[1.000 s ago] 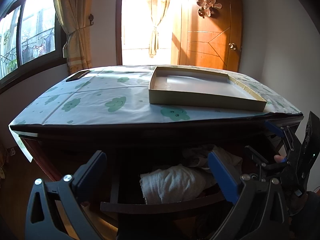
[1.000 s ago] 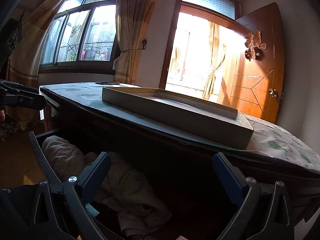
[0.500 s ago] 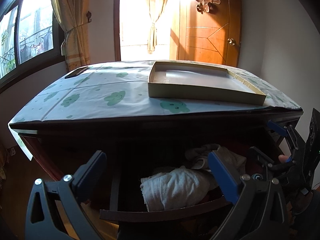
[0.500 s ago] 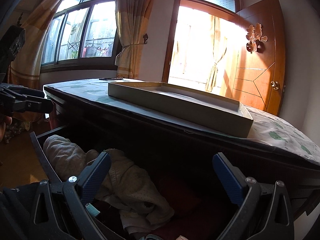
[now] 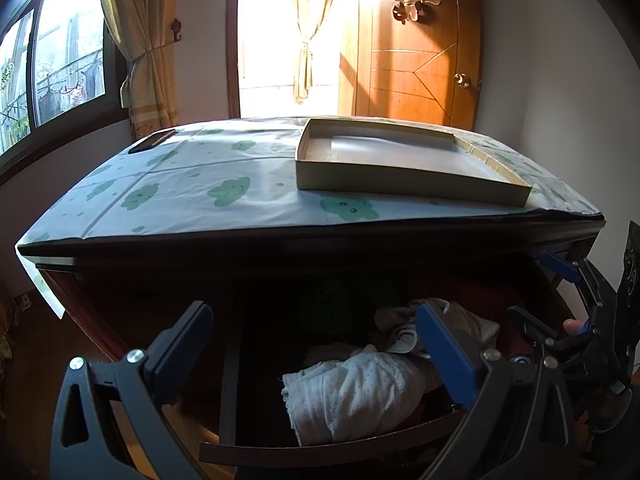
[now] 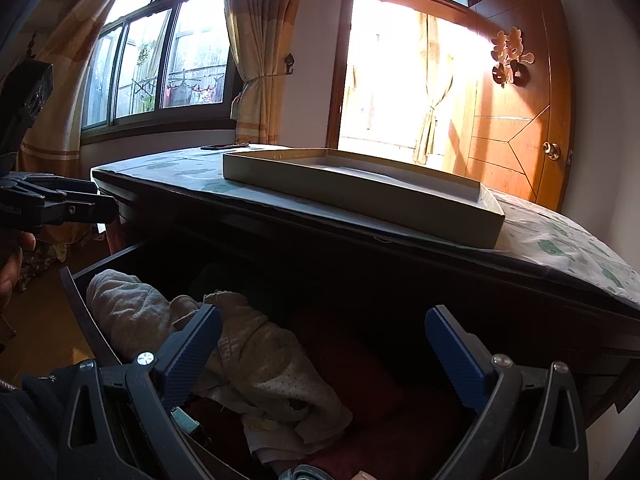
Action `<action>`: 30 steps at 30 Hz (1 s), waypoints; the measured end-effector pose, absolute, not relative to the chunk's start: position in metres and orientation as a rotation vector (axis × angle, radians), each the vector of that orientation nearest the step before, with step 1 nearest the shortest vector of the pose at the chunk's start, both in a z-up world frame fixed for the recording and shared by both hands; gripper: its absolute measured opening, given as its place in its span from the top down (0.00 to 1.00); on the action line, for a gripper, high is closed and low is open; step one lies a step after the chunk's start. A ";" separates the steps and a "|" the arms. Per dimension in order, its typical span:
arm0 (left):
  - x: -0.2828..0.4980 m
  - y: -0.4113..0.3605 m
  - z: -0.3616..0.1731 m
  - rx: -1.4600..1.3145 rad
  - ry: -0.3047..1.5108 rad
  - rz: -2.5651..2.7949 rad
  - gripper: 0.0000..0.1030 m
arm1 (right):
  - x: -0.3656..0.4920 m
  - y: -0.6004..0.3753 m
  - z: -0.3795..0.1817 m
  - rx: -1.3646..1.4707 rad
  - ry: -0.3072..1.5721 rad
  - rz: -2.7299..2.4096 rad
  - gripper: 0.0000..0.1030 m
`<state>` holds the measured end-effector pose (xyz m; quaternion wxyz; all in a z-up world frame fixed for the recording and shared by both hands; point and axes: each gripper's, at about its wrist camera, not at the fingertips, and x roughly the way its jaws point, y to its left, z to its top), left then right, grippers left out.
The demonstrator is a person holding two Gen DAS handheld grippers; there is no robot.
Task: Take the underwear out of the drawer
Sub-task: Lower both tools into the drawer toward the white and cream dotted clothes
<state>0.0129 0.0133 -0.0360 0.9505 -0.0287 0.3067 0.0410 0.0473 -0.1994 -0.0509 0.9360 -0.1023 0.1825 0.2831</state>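
A dark wooden drawer [image 5: 320, 446] stands pulled out under the tabletop. Inside lies pale dotted underwear [image 5: 352, 392], rolled at the front, with more crumpled cloth [image 5: 464, 320] behind it. My left gripper [image 5: 316, 344] hovers open above the drawer's left part, nothing between its blue pads. The right wrist view shows the same pale underwear [image 6: 256, 360] on dark red fabric [image 6: 360, 364]. My right gripper [image 6: 324, 352] is open just over it, with its left pad [image 6: 192, 356] close to the cloth. The right gripper [image 5: 568, 308] also shows at the right edge of the left wrist view.
A shallow cardboard tray [image 5: 400, 160] sits on the table's green-patterned cloth [image 5: 200, 188], with a dark flat object [image 5: 152, 142] at the far left corner. The tabletop edge [image 6: 360, 240] overhangs the drawer. A wooden door [image 5: 412, 60] and a window [image 6: 160, 64] lie beyond.
Both grippers have lowered and moved a little closer to the drawer. The underwear now sits nearer the right gripper's pads. Both stay open.
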 end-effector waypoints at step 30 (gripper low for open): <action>0.009 0.022 -0.033 -0.059 0.645 0.078 0.00 | 0.030 -0.201 -0.055 -0.209 0.506 0.627 0.01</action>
